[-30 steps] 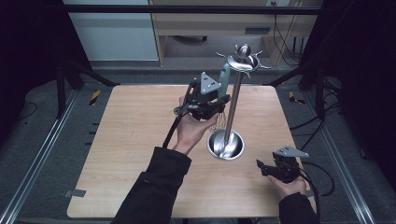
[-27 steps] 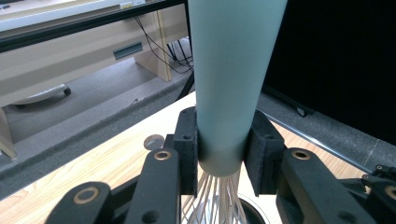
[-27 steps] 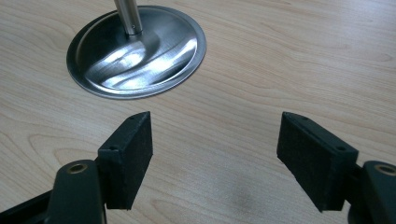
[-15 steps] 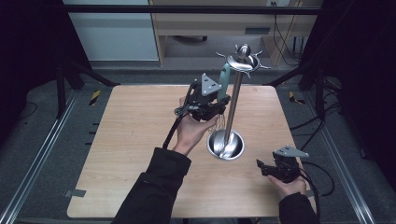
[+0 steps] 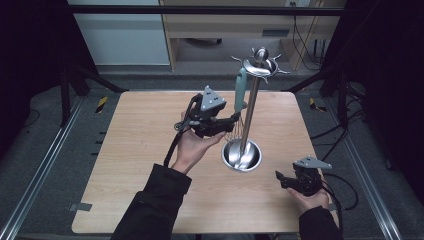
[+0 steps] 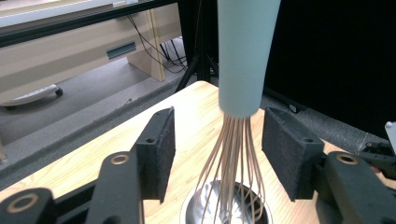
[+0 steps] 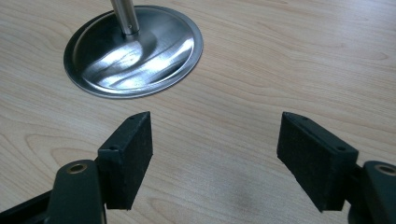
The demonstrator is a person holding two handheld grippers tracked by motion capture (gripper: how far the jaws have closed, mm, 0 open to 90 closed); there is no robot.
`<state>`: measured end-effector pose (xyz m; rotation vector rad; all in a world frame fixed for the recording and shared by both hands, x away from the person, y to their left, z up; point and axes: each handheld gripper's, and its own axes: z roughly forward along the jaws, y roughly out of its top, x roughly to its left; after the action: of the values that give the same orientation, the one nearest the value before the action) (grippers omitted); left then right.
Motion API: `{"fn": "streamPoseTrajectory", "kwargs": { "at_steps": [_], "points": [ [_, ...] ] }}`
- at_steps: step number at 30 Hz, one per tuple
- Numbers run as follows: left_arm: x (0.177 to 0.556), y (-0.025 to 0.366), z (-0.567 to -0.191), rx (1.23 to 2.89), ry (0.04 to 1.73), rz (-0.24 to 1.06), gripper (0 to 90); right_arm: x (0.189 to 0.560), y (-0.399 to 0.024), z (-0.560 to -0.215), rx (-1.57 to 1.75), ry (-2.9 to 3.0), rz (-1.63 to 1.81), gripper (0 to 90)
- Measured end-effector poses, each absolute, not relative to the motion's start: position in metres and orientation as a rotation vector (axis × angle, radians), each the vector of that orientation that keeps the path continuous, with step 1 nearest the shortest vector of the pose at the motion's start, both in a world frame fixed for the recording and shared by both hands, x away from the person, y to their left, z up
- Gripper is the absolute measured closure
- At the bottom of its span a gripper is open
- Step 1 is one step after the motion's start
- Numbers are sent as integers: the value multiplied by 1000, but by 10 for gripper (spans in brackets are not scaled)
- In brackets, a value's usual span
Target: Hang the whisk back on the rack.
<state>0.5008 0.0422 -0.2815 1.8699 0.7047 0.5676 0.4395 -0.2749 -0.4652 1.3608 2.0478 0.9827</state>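
Note:
A whisk (image 5: 241, 90) with a pale teal handle (image 6: 245, 56) hangs from a hook at the top of a steel utensil stand (image 5: 251, 110). Its wires (image 6: 233, 158) reach down toward the stand's round base (image 5: 242, 155). My left gripper (image 5: 231, 122) is held above the table with its jaws on either side of the wires. They have just been opening, and the pads (image 6: 161, 144) stand clear of the whisk. My right gripper (image 5: 280, 179) rests low at the front right, open (image 7: 215, 154) over bare wood, pointing at the base (image 7: 135, 51).
The wooden table (image 5: 140, 150) is ringed by a metal frame and dark floor. The stand's top carries several curved hooks (image 5: 260, 65). A cabinet and cables lie beyond the far edge. A sleeved forearm (image 5: 155, 200) reaches in from the front.
The left gripper's jaws have spread apart and let go of the whisk, which still hangs on the stand. Neither hand has shifted noticeably.

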Motion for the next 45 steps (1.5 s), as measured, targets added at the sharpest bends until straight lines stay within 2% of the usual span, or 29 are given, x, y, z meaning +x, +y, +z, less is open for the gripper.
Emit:
{"fn": "streamPoseTrajectory", "kwargs": {
  "at_steps": [17,35,45],
  "points": [
    [480,90,-308,1913,750,554,387,439,-275,-465,1389,2048,987,264],
    [469,153,-375,1968,885,533,390,440,-275,-467,1379,2055,964,265],
    [464,188,-417,2011,984,514,382,440,-277,-468,1412,2055,942,233]
  ]
}}
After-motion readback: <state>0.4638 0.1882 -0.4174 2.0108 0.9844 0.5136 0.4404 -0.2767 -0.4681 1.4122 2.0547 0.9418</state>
